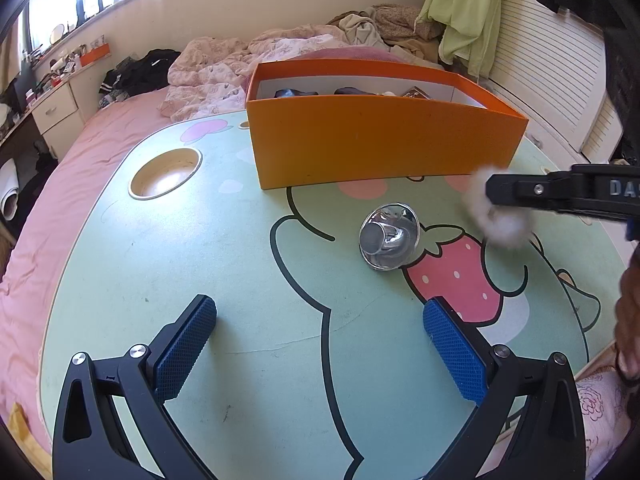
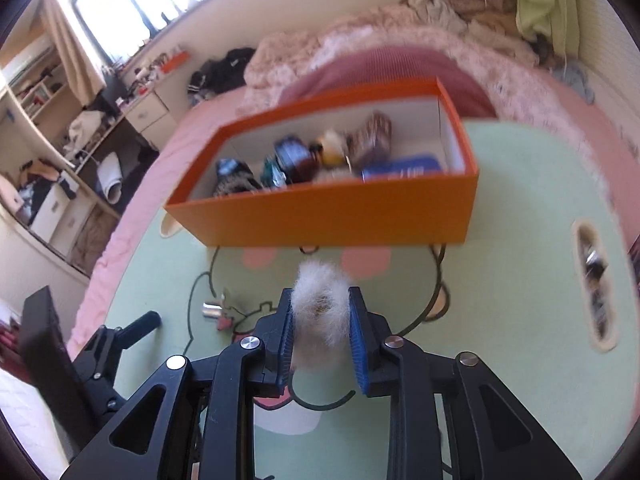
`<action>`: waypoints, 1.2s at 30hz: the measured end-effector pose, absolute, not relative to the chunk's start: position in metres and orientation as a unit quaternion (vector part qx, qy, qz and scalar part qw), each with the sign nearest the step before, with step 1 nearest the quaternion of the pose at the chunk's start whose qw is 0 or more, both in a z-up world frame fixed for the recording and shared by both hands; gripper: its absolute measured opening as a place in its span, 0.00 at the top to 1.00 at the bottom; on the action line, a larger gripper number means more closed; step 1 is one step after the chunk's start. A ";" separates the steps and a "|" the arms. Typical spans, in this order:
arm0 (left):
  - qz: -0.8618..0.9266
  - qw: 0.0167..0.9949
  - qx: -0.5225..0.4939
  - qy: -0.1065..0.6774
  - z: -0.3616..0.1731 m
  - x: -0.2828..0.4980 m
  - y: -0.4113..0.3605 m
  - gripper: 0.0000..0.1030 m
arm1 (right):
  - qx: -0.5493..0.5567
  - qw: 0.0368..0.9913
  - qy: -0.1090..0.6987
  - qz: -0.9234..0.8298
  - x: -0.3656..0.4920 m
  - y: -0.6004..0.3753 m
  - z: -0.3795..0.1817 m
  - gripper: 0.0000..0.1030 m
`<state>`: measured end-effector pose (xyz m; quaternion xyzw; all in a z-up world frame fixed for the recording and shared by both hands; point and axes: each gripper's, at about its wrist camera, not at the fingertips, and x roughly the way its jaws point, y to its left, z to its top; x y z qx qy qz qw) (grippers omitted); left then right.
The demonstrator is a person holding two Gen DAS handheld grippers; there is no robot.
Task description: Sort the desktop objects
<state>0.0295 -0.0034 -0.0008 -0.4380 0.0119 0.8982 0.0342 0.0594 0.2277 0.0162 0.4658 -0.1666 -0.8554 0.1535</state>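
The white fluffy pom-pom (image 2: 320,312) sits squeezed between the blue pads of my right gripper (image 2: 322,334), whose jaws are drawn in tight against its fur on both sides. From the left wrist view I see the same pom-pom (image 1: 494,216) at the tip of the right gripper (image 1: 490,196), hanging just above the bench (image 1: 200,240) to the right of the strawberry print. The right wrist picture is blurred, so I cannot tell whether the fluff brushes the surface.

My left gripper (image 1: 320,340) stands wide open with nothing between its pads, poised over the green cartoon-printed bench. Ahead of it lies a shiny silver metal cup (image 1: 389,240) tipped on its side, near the strawberry print. Beyond the cup stands the orange box (image 1: 380,140), open-topped, with several items already inside: dark bottles, a blue flat pack, something brown. The box sits at the far edge of the bench, with the pink bed (image 1: 100,140) behind it.
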 end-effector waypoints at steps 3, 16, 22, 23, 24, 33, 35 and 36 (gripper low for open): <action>0.898 0.034 -0.438 0.012 -0.001 0.030 -0.003 0.00 | 0.431 0.130 -0.198 -0.871 0.071 0.244 0.015 0.30; 0.898 0.033 -0.438 0.011 -0.001 0.031 -0.005 0.00 | 0.471 0.036 -0.006 -0.881 0.118 0.223 -0.010 0.00; 0.899 0.031 -0.438 0.011 -0.001 0.032 -0.004 0.00 | 0.469 0.037 -0.009 -0.882 0.121 0.230 -0.014 0.00; 0.899 0.031 -0.438 0.011 -0.001 0.032 -0.005 0.00 | 0.469 0.037 -0.008 -0.883 0.121 0.230 -0.014 0.00; 0.899 0.031 -0.438 0.011 -0.001 0.032 -0.004 0.00 | 0.469 0.037 -0.008 -0.883 0.121 0.230 -0.013 0.00; 0.899 0.031 -0.437 0.011 -0.001 0.033 -0.005 0.00 | 0.469 0.037 -0.008 -0.882 0.122 0.231 -0.013 0.00; 0.899 0.031 -0.437 0.011 -0.001 0.033 -0.005 0.00 | 0.469 0.037 -0.008 -0.882 0.122 0.231 -0.012 0.00; 0.899 0.031 -0.437 0.011 -0.001 0.033 -0.005 0.00 | 0.469 0.037 -0.008 -0.882 0.122 0.231 -0.012 0.00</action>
